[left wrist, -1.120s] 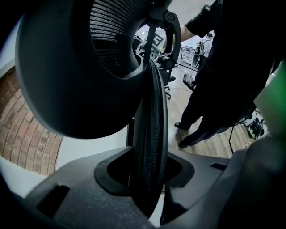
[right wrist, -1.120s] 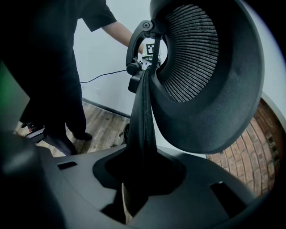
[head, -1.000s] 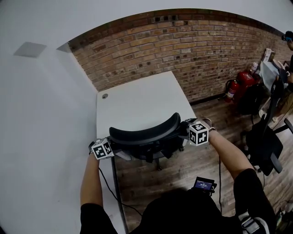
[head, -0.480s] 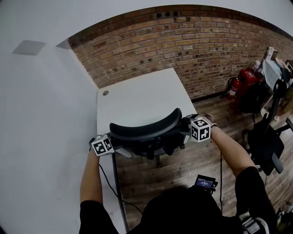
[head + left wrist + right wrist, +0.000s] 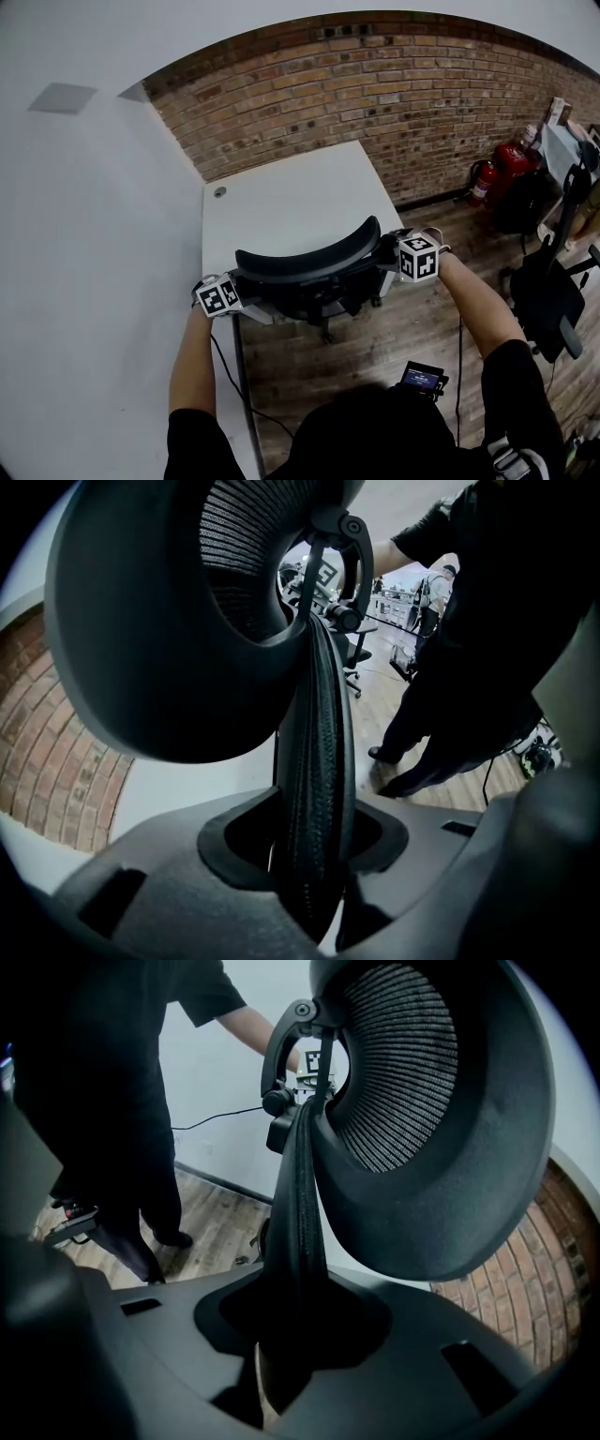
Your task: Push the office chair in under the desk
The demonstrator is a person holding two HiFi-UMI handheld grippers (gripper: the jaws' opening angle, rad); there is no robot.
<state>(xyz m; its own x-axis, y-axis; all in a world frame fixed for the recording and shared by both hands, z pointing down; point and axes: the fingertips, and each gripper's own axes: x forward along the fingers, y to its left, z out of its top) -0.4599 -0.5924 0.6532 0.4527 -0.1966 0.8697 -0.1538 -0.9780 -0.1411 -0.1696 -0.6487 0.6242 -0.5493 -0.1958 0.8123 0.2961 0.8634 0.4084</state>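
Observation:
In the head view a black office chair [image 5: 309,272] stands at the near edge of a white desk [image 5: 281,202], its curved headrest [image 5: 309,258] over the desk's edge. My left gripper [image 5: 232,292] is shut on the left edge of the chair's back, and my right gripper [image 5: 394,258] on the right edge. In the left gripper view the mesh back's rim [image 5: 317,761] runs up from between the jaws of the left gripper [image 5: 314,850]. The right gripper view shows the same rim [image 5: 298,1204] clamped in the right gripper [image 5: 291,1330]. The seat and wheels are hidden.
A brick wall [image 5: 394,94] runs behind the desk and a white wall [image 5: 84,281] along its left. Red fire extinguishers [image 5: 487,178] and another black chair [image 5: 548,291] stand at the right on the wooden floor [image 5: 375,337]. A cable [image 5: 239,384] trails near the desk.
The chair's back and both grippers have shifted slightly to the right and toward the desk in the head view. Both grips look unchanged.

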